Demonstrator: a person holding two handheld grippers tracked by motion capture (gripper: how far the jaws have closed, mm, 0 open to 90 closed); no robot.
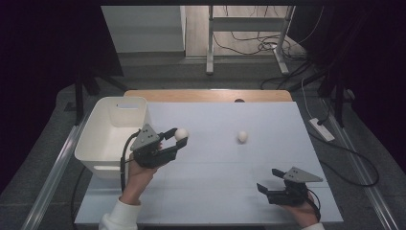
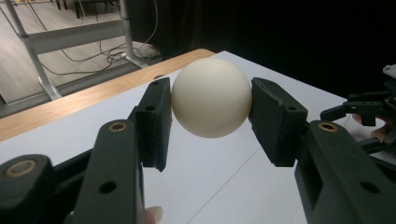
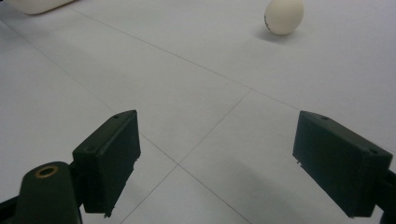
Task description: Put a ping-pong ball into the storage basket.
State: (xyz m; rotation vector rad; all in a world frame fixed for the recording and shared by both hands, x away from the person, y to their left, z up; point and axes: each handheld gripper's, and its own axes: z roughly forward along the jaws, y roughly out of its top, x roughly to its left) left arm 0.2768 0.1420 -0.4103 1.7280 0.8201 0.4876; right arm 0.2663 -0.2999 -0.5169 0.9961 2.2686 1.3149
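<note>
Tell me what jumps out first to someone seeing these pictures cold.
The white ball clamped between the left gripper's black jaws, held above the table beside the white bin. Next, a second ball lying alone on the white table, out toward its middle. The right gripper rests near the front right with its jaws open and nothing between them.

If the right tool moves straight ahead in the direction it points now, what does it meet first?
Probably the loose white ball on the table. The right tool stands open with bare white table ahead, and the ball lies farther on, slightly right of centre, so it might just pass beside it.
</note>
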